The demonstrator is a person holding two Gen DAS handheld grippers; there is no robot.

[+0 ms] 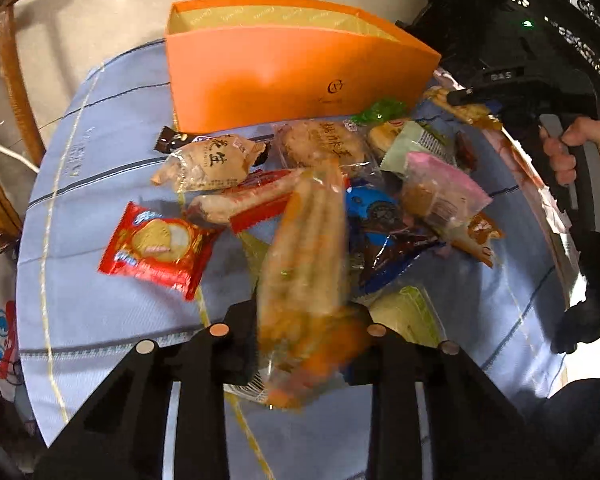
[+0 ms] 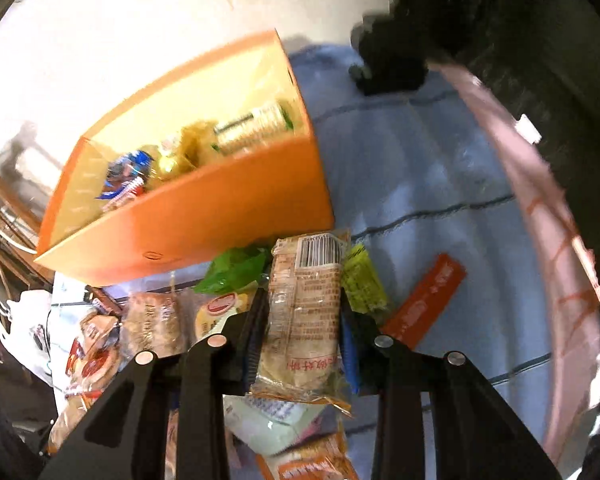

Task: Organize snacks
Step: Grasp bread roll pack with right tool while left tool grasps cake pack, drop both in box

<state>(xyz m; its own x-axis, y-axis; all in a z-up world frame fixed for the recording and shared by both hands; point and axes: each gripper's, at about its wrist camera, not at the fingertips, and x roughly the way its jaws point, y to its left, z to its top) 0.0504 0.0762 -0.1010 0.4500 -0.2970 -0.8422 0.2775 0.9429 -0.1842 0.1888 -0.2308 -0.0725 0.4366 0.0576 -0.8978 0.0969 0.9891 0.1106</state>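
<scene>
An open orange box stands at the far side of the blue tablecloth. My left gripper is shut on a long clear pack of golden biscuit sticks, which shows blurred above the snack pile. My right gripper is shut on a clear, orange-edged cake pack with a barcode, just in front of the orange box. Several snacks lie inside that box. A person's hand grips the right gripper's handle at the right of the left wrist view.
Loose packs cover the cloth: a red cracker pack, a peanut pack, a blue cookie pack, a pink pack, a red stick pack. A pink plastic bag lies along the right edge. A wicker chair stands left.
</scene>
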